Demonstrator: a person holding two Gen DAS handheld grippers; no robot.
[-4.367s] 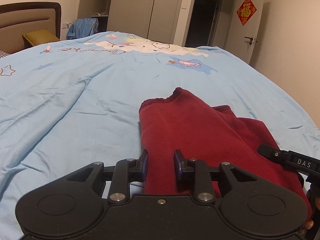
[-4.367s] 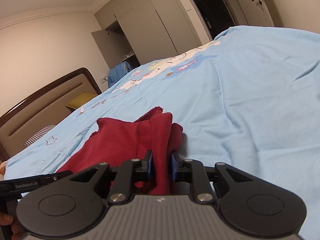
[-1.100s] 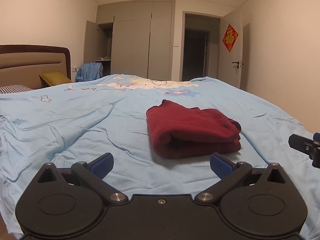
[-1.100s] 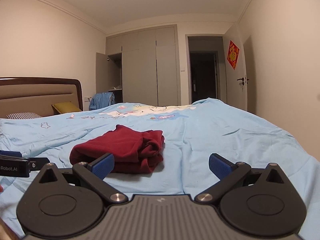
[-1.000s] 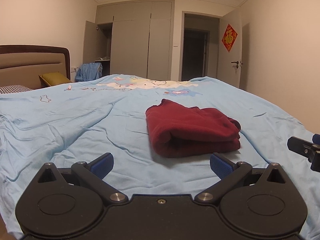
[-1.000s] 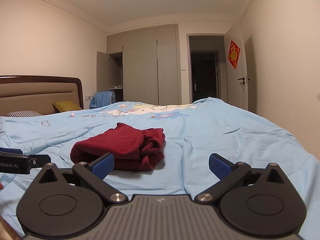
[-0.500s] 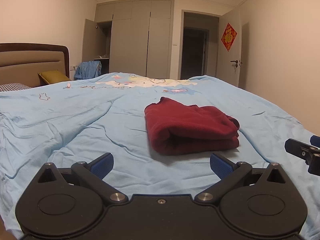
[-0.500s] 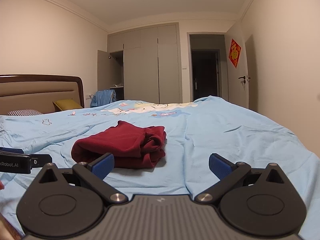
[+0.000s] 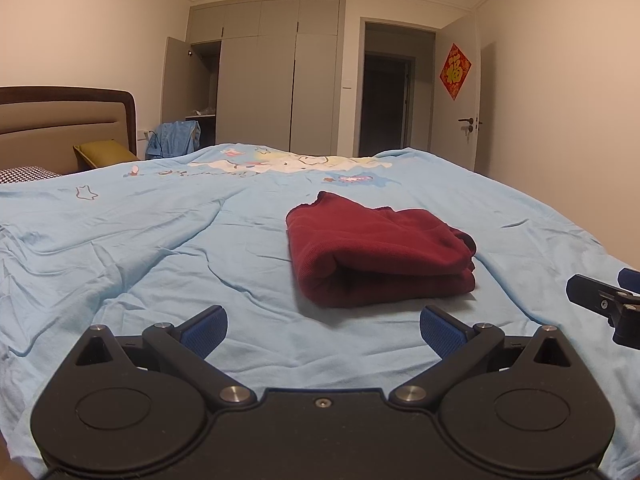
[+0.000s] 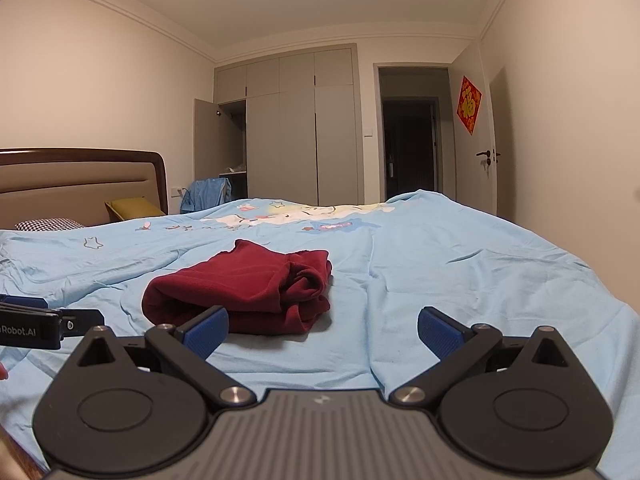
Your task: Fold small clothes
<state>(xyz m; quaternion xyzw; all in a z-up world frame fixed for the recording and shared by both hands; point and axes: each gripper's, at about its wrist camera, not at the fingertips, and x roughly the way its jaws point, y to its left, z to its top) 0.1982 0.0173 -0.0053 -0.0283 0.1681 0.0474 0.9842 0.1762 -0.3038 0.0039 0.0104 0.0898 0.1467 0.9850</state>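
A dark red garment (image 9: 376,252) lies folded into a thick rectangle on the light blue bedspread (image 9: 160,248). My left gripper (image 9: 323,330) is open, held back from the near edge of the garment with nothing between its blue pads. In the right wrist view the same red garment (image 10: 244,286) lies ahead and to the left. My right gripper (image 10: 323,330) is open too and holds nothing. Each gripper's tip shows at the side of the other's view.
A padded headboard (image 9: 60,124), a yellow cushion (image 9: 106,150) and a checked pillow (image 9: 24,174) stand at the left. Grey wardrobes (image 9: 276,80), one door ajar, line the far wall beside a dark doorway (image 9: 386,104). A blue cloth (image 9: 174,138) hangs near the wardrobe.
Some seconds ago both grippers were shut on the red garment; now both are open and drawn back. Over the last second they drifted only slightly, and the garment has not moved.
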